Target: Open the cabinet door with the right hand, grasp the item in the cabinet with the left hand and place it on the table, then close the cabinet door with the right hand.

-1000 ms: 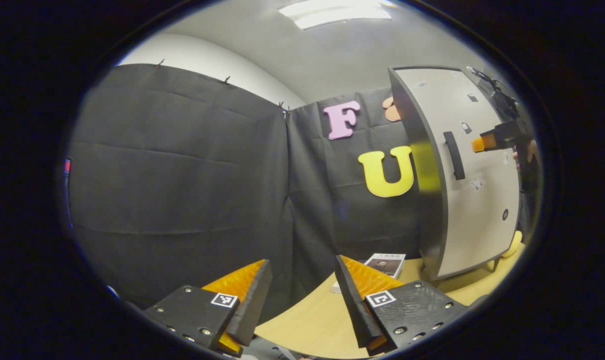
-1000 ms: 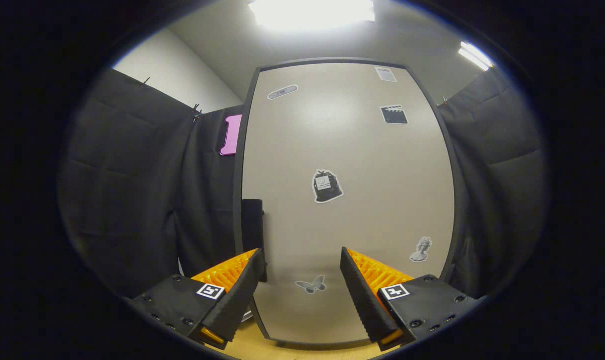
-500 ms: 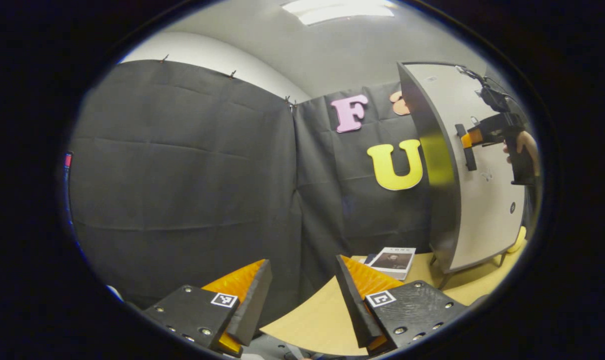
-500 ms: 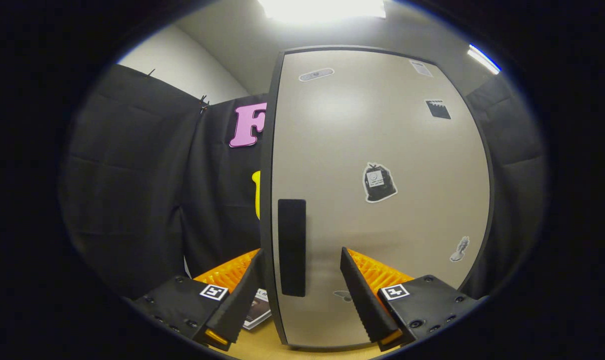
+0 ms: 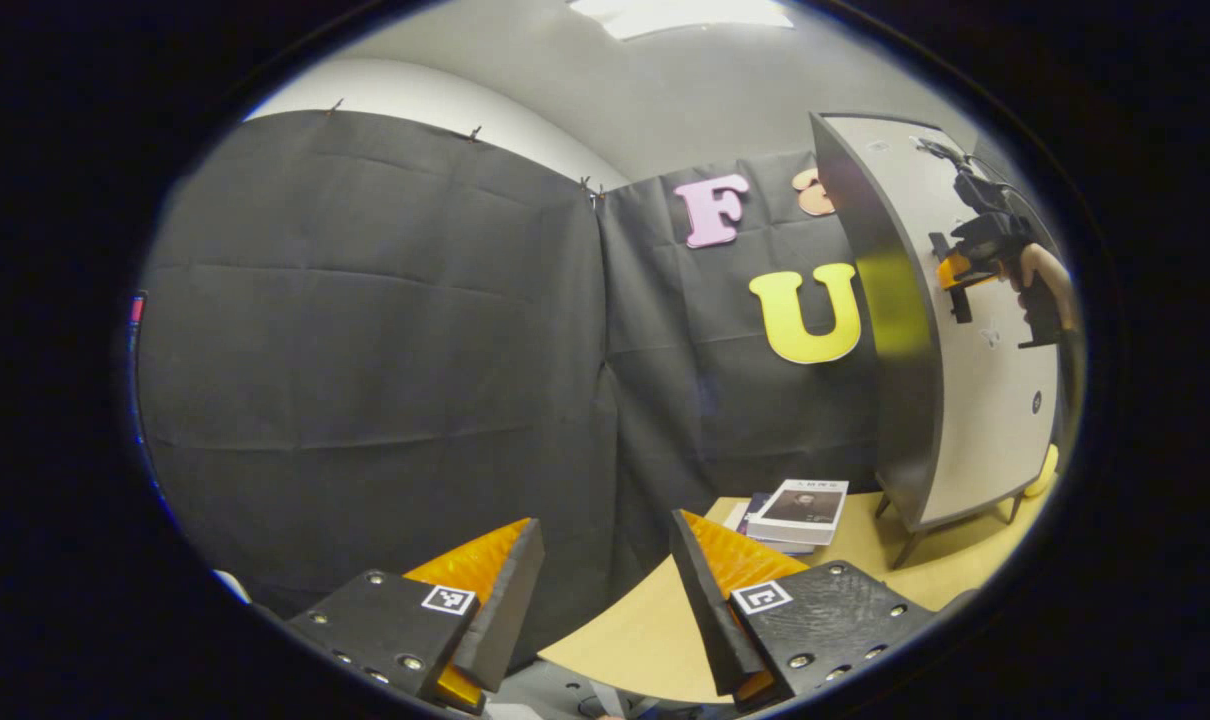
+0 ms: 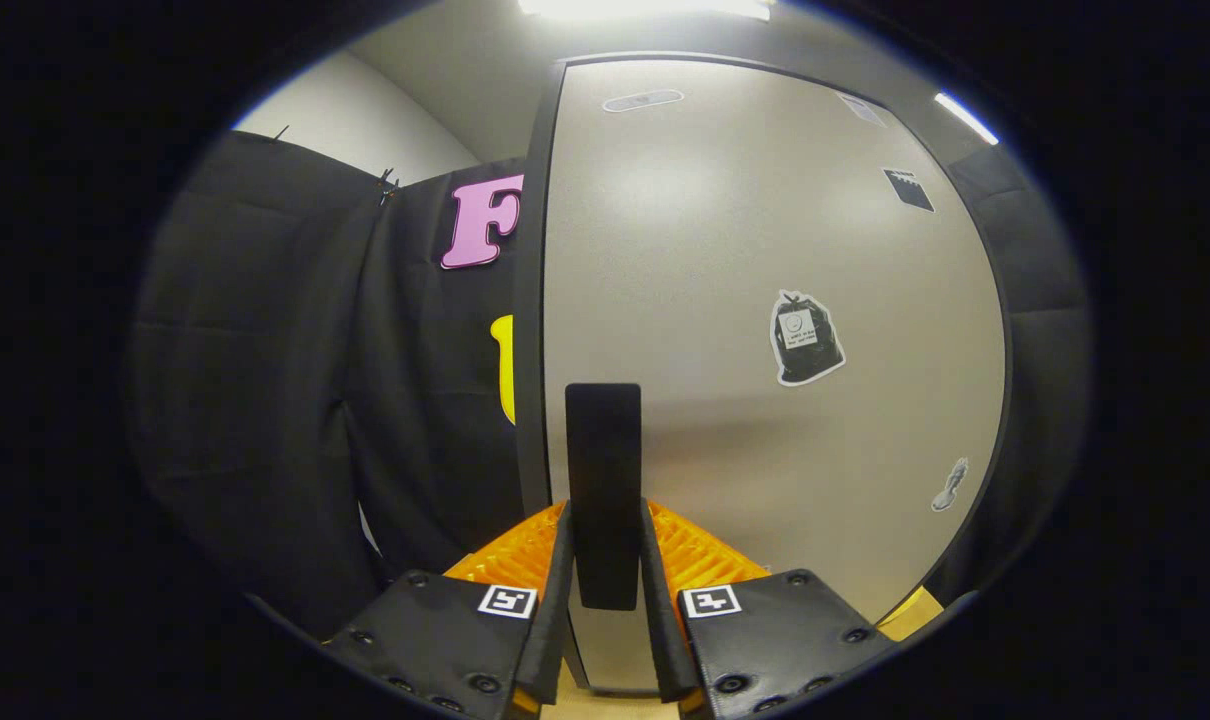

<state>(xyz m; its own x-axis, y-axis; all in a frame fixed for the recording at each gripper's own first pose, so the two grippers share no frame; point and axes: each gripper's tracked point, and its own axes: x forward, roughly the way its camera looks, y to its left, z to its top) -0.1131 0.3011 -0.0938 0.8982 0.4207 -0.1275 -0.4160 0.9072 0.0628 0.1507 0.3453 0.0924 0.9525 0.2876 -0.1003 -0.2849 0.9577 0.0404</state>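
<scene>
Two fingers of my right gripper point(image 6: 605, 600) sit closed around the dark vertical handle point(image 6: 603, 480) of the cabinet door point(image 6: 765, 400), one on each side of it and pressed against its lower part in the right gripper view. The door is pale with a dark edge, carries a few small stickers, and stands shut as far as I can tell. From the left gripper view I see the cabinet point(image 5: 975, 400) off to the right, standing on short legs on the wooden surface point(image 5: 665, 630), with the right gripper point(image 5: 955, 272) at its handle and a hand point(image 5: 1040, 275) behind it. My left gripper point(image 5: 605, 600) hangs low over the near edge of the surface, fingers spread wide with nothing between them. A small stack of books point(image 5: 800, 510) lies on the surface just left of the cabinet's legs (the item inside the cabinet is hidden behind the door).
</scene>
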